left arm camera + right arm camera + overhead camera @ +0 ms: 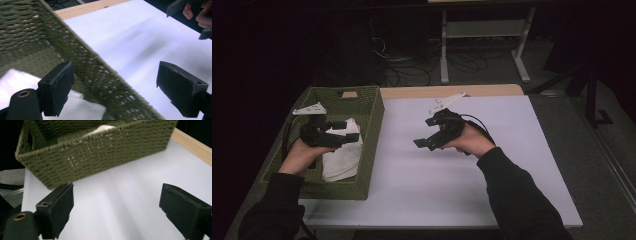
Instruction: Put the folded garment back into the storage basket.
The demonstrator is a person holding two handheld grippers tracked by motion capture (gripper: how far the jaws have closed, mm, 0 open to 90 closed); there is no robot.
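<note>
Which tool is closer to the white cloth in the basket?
Left. The left tool hangs over the white cloth inside the green basket. The right tool is off to the side, over the white table.

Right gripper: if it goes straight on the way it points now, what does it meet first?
Probably the basket's woven side wall; the open tongs of the right gripper hold nothing, with bare white table before it. Depth is unclear.

Green basket [100, 152] beyond open tool [116, 212]

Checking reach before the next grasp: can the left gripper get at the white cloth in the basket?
Probably yes. The left gripper hovers open over the white cloth inside the green basket, whose open top leaves the way free.
</note>
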